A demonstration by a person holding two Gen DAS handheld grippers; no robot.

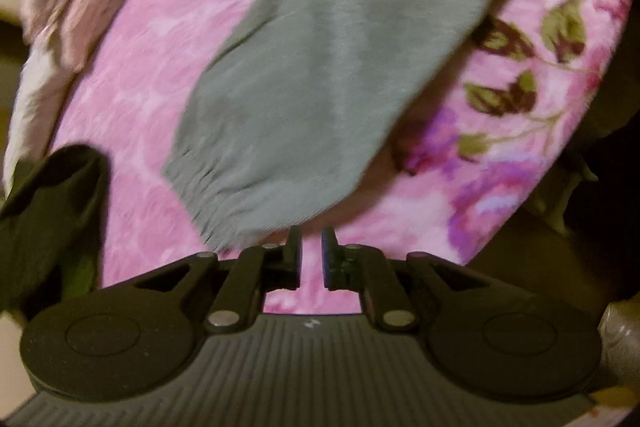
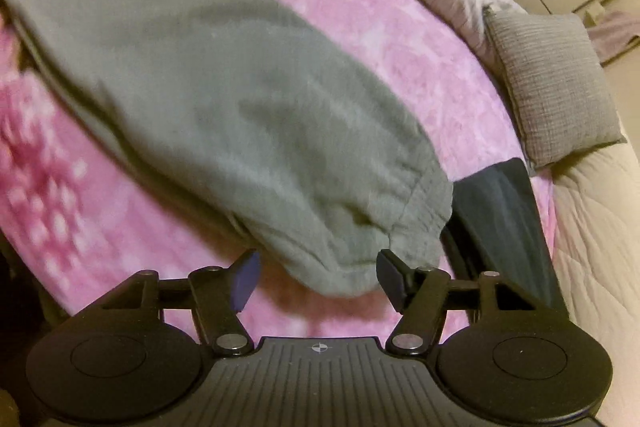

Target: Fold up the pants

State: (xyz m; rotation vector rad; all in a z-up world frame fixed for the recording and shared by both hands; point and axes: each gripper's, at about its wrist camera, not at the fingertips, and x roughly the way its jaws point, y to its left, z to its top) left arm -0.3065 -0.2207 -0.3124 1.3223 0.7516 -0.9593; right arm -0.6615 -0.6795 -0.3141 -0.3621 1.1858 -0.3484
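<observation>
Between my right gripper's [image 2: 316, 277] spread jaws lies the elastic cuff of the grey pants [image 2: 208, 99], untouched by either pad. My left gripper [image 1: 311, 255] has its jaws nearly together, a narrow gap, holding nothing, just short of the cuff. Beyond, the pants stretch across the pink floral blanket [image 2: 400, 39]. Beside the cuff lies a dark garment [image 2: 504, 219]; farther off, a grey pillow [image 2: 556, 83].

I see both fisheye views under dim, warm indoor light, motion-blurred across the grey pants [image 2: 224, 115] and pink blanket [image 1: 132, 131], sharp only on the gripper bodies, with curved, dark vignetted corners and soft shadow beneath the cuff.
</observation>
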